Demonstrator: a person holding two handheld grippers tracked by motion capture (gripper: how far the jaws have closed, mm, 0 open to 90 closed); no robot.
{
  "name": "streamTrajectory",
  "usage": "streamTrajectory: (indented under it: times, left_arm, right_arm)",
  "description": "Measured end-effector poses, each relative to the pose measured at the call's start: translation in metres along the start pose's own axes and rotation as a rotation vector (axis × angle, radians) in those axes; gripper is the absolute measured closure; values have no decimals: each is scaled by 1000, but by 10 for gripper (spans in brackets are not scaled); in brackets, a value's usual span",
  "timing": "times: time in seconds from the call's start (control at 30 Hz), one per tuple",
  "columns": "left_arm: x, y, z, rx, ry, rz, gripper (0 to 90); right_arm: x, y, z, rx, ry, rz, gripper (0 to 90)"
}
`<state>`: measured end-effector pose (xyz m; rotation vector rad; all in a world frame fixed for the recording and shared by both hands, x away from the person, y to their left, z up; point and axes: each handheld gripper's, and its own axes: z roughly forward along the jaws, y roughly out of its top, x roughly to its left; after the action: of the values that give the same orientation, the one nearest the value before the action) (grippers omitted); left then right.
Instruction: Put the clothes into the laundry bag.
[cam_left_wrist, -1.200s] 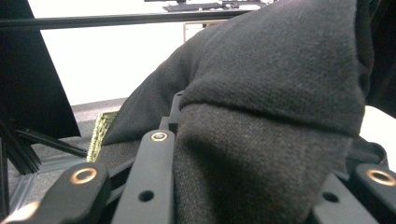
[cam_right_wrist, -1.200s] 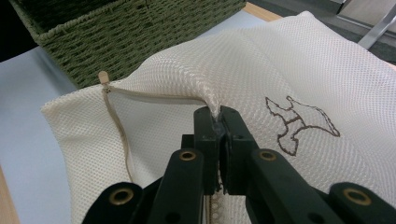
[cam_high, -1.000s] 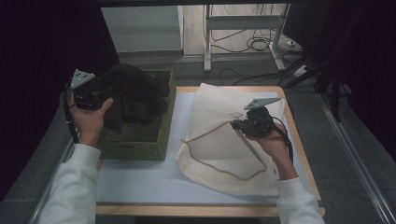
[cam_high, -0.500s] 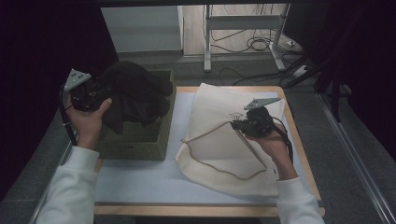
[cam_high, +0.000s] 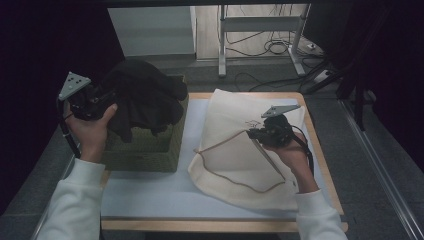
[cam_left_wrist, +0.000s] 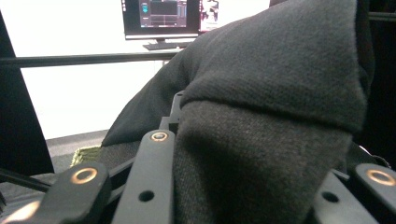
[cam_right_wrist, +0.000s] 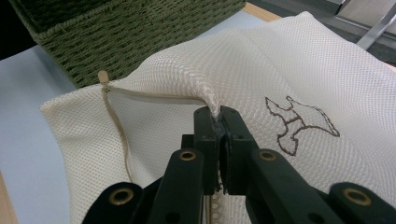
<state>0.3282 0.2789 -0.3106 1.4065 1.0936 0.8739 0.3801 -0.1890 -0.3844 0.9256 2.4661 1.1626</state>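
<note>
Right now the right tongs (cam_right_wrist: 217, 122) are clamped on a pinch of the white mesh bag (cam_high: 235, 150), lifting its zipped edge off the surface (cam_high: 145, 187). The left tongs (cam_high: 102, 97) grip the black garment (cam_high: 145, 97) above the green basket (cam_high: 145, 150). Holding the bag's mouth high and taut should help; the garment hangs well left of it.

The mesh bag (cam_right_wrist: 289, 79) is cream white with a fine net weave, a tan zipper (cam_right_wrist: 119, 128) along its edge and a dark brown outline drawing (cam_right_wrist: 299, 123). The woven basket (cam_high: 150, 147) is olive green. The garment (cam_left_wrist: 280, 116) is charcoal black knit. The table mat (cam_high: 150, 187) is pale blue, edged by light wood
</note>
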Motion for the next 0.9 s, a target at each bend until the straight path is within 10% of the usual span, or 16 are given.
streamTrajectory:
  times: [0.9]
  left_arm:
    - [-27,4,-21,-61,-115,11,722]
  right_arm:
    - [1,0,0,3,-2,0,866]
